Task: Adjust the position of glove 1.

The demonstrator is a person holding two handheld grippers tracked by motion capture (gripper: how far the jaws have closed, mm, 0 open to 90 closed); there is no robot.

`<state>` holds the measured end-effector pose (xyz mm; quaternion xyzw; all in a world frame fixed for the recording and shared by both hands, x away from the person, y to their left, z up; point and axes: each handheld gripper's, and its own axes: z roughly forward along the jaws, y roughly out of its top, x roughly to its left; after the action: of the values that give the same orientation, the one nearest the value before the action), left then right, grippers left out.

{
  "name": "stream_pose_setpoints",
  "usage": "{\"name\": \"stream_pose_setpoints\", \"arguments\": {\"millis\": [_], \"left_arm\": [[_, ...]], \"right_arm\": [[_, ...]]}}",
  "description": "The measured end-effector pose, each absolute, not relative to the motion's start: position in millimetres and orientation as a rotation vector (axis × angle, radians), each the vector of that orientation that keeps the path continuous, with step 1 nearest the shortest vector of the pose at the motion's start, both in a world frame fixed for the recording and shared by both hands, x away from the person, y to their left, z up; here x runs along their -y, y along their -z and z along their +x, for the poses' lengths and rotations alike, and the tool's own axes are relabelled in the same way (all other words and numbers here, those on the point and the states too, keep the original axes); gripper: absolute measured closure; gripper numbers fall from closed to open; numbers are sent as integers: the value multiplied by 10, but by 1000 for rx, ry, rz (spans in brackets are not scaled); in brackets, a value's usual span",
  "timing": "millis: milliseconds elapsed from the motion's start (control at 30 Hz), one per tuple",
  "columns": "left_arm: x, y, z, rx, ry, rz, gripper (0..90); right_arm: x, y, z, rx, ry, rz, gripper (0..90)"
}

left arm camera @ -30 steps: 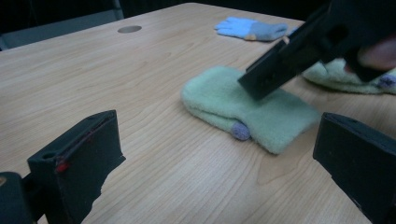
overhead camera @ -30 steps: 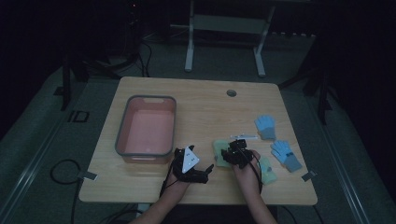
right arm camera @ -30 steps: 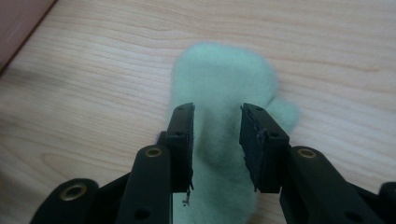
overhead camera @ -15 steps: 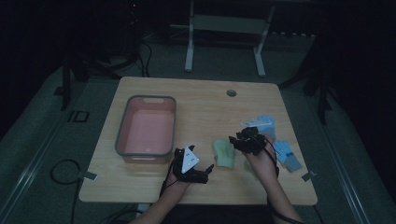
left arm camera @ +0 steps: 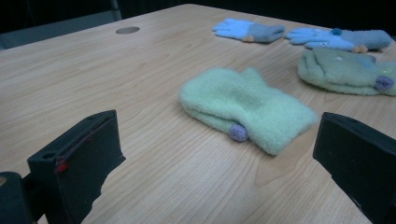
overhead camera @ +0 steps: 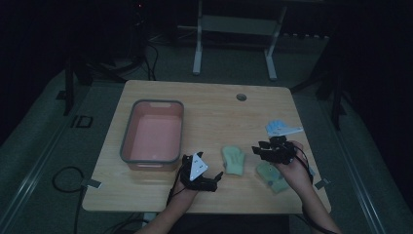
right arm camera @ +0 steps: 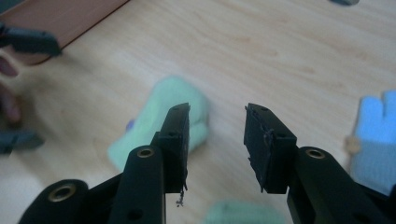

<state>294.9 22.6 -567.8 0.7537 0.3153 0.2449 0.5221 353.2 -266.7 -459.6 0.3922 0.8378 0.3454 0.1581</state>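
Gloves: two green, two blue; one pink tub.
Green glove [left arm camera: 247,108] ahead of left gripper [left arm camera: 219,163], wide open, empty; right gripper [right arm camera: 216,140], just opening, empty, above second green glove [overhead camera: 272,176]; blue gloves [left arm camera: 250,31] beyond; pink tub [overhead camera: 153,134] left.

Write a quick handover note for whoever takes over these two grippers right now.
Left gripper: open, empty, resting low, aimed at the near green mitten.
Right gripper: partly open, nothing between the jaws, lifted above the table; its jaws have just been opening.
Second green mitten lies under the right hand. Two blue gloves lie farther off.
Pink bin: empty.
Done: no glove in the bin.
Left: probably collecting them all.
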Motion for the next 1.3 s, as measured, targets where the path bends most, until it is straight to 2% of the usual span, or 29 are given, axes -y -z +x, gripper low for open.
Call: {"name": "stream_pose_setpoints", "arguments": {"millis": [567,967,1033,1200,1300], "left_arm": [[-221,5679,2946,-756,-591,1807,14],[-219,5679,2945,-755,-595,1809,14],[-219,5679,2945,-754,-595,1810,14],[-219,5679,2947,-756,-593,1811,14],[-219,5679,2947,-755,-593,1811,14]], "right_arm": [[3224,4994,3276,-2507,-854,1118,613],[3296,5297,3215,-2556,-788,1151,581],[3283,5312,3207,-2548,-782,1153,618],[3269,5314,3203,-2524,-762,1200,783],[3252,5313,3187,-2495,-761,1236,827]]}}
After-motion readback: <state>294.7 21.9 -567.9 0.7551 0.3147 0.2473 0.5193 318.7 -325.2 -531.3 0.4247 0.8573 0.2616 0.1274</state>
